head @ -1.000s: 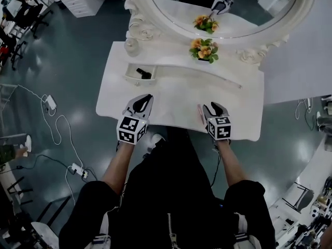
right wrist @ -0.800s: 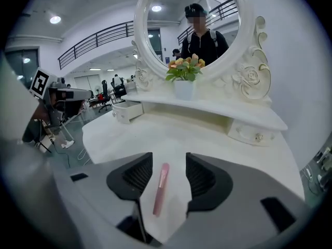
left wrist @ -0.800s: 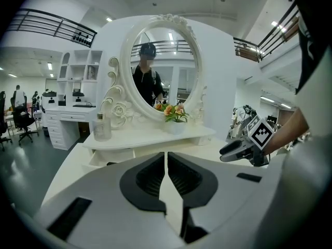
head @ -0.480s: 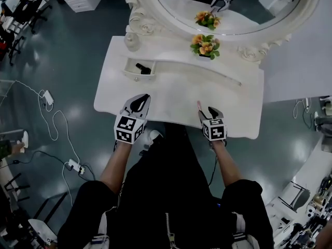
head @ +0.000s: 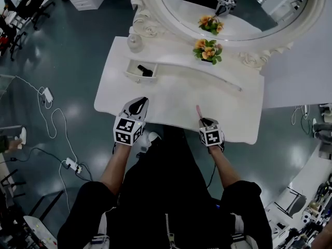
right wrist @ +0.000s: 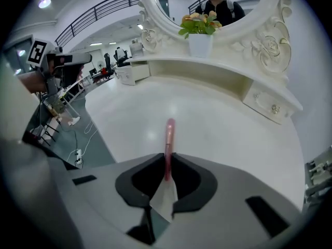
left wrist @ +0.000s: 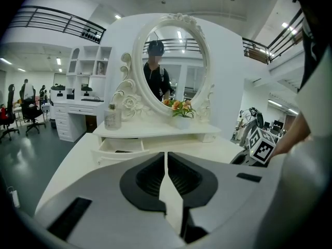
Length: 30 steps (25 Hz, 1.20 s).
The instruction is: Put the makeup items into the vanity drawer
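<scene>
A slim pink makeup stick [head: 198, 111] lies on the white vanity top [head: 171, 95] near its front edge. My right gripper [head: 204, 120] points steeply down at it; its jaws have just been closing, and they now pinch the stick's near end [right wrist: 168, 139]. The left gripper [head: 139, 104] hovers at the front left of the top, shut with nothing in it [left wrist: 166, 157]. The small vanity drawer [head: 130, 74] stands open at the back left with a black makeup item [head: 146, 72] inside; in the left gripper view the drawer [left wrist: 120, 145] shows straight ahead.
A pot of orange flowers [head: 207, 51] and a glass bottle [head: 135, 42] stand on the raised shelf under the oval mirror [head: 233, 14]. A closed small drawer [right wrist: 272, 108] sits at the shelf's right end. Cables and a power strip [head: 70, 165] lie on the floor to the left.
The right gripper has dropped and drawn back toward the front edge, tilted steeper, and its jaws have gone from wide beside the pink stick to closed on it. The left gripper has hardly shifted.
</scene>
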Motion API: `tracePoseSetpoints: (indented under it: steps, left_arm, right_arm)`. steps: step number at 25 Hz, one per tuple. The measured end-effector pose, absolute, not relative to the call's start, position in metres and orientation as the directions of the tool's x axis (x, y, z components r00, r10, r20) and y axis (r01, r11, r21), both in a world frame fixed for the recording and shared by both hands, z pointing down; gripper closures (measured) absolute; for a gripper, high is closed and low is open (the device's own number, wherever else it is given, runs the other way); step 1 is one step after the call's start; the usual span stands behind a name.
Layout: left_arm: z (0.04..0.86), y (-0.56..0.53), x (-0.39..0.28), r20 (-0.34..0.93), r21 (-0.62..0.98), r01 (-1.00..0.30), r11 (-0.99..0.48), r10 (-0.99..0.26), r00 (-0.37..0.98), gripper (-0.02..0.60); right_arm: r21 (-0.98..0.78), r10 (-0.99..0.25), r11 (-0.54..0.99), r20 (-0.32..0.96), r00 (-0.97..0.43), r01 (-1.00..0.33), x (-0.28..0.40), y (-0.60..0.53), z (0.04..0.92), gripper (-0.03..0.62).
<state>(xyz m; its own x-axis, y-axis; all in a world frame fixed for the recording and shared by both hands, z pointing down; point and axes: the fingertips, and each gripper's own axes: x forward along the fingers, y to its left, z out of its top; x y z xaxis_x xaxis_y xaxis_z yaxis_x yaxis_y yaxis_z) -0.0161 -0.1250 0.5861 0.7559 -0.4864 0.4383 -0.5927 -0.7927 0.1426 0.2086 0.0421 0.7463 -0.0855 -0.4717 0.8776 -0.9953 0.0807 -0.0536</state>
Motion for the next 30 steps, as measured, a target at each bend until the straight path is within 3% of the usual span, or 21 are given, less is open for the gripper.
tracePoseSetpoints:
  steps: [12, 24, 30]
  left_arm:
    - [0.588, -0.133, -0.021, 0.438, 0.147, -0.605, -0.783, -0.496, 0.749, 0.549]
    - [0.574, -0.155, -0.027, 0.408, 0.135, -0.618, -0.774, -0.525, 0.747, 0.549]
    - [0.564, -0.174, -0.039, 0.384, 0.133, -0.654, -0.745, -0.57, 0.726, 0.549]
  right_arm:
    - [-0.07, -0.538, 0.041, 0.839, -0.081, -0.997, 0.221, 0.024, 0.73, 0.551]
    - [0.024, -0.753, 0.13, 0.653, -0.083, -0.991, 0.218, -0.067, 0.609, 0.551]
    - [0.061, -0.767, 0.187, 0.633, -0.107, -0.98, 0.212, -0.106, 0.594, 0.551]
